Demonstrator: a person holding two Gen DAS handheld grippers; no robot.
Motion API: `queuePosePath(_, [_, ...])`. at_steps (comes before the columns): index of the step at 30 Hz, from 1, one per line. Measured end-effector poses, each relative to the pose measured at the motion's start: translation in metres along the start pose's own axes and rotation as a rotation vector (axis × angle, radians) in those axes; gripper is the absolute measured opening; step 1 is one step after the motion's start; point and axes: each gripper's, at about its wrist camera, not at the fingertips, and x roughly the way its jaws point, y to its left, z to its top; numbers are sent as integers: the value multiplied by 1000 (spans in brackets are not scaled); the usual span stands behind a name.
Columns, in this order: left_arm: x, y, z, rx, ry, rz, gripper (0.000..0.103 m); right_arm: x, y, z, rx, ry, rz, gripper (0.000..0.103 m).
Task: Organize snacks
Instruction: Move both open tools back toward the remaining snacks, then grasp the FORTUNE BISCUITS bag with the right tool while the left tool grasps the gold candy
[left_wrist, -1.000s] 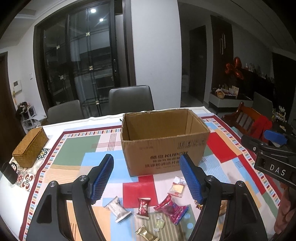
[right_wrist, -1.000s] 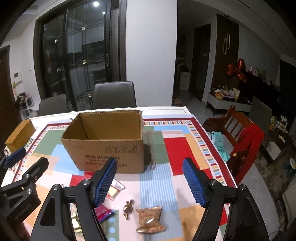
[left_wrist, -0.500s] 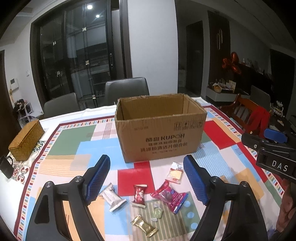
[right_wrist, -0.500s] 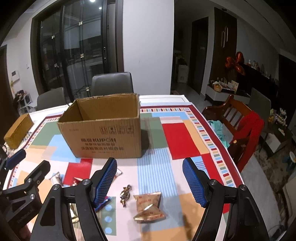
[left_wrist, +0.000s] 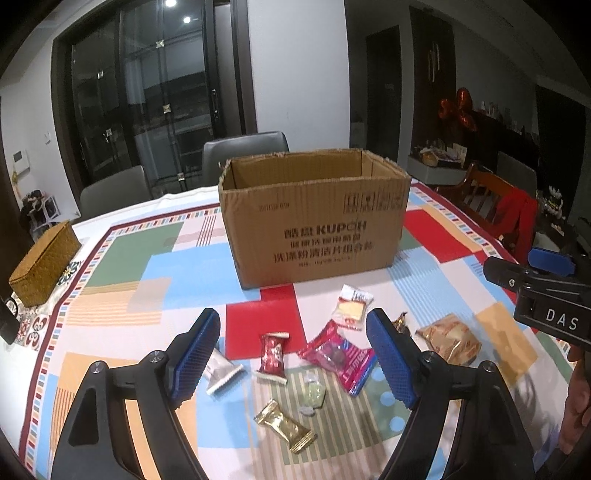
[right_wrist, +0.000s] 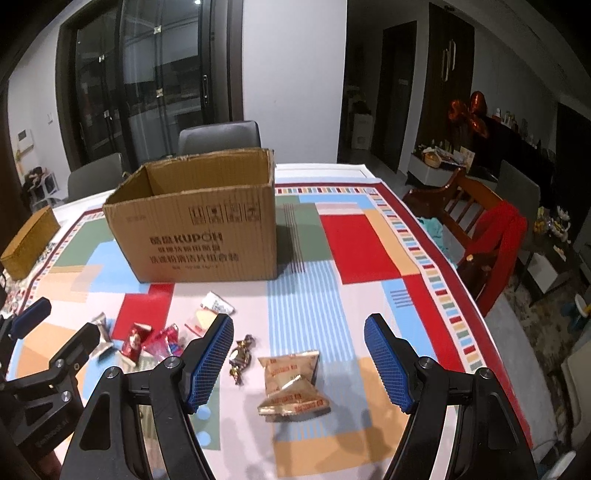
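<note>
An open cardboard box (left_wrist: 314, 221) (right_wrist: 199, 225) stands on the patterned tablecloth. Several wrapped snacks lie in front of it. In the left wrist view I see a red packet (left_wrist: 272, 352), a pink packet (left_wrist: 338, 356), a gold bar (left_wrist: 284, 424), a white packet (left_wrist: 221, 371) and a yellow cracker packet (left_wrist: 351, 308). My left gripper (left_wrist: 293, 358) hovers open above them, holding nothing. In the right wrist view, my right gripper (right_wrist: 299, 363) hangs open over two brown snack bags (right_wrist: 291, 382), with a small twisted candy (right_wrist: 240, 356) beside its left finger.
A woven basket (left_wrist: 44, 258) sits at the table's left edge. Grey chairs (left_wrist: 243, 155) stand behind the table, and a wooden chair with a red cloth (right_wrist: 495, 236) stands at its right side. The other gripper (left_wrist: 546, 295) shows at the right of the left wrist view.
Both grippers have sunk toward the table, so the snacks now lie between the fingers in each view. The box appears higher in both pictures. Nothing was grasped.
</note>
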Motion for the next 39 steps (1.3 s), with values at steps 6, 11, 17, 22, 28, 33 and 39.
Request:
queuePosePath(6, [8,1,-13,7,24,-2,81,7,3,-12,-4,22,-4,74])
queuePosePath(11, [15,1,-23,11,50,-6,81,14,4,-20,-5,43,-6,74])
queuePosePath(17, [26,0,-35,19,86,-12,75,25,5,-29,-6,68,-13,74])
queuePosePath(22, [37,-1,-44,28,115,-21,74,34,6,-36,-9,94,-16,74])
queuePosePath(28, [48,-4,-51,38,144,-28,71,44,4,-42,-5,120,-21,74])
queuePosePath(33, [57,-5,-56,35,170,-36,69,52,4,-46,-5,143,-20,74])
queuePosePath(39, [69,-6,-63,33,204,-42,63,61,7,-50,-7,167,-20,74])
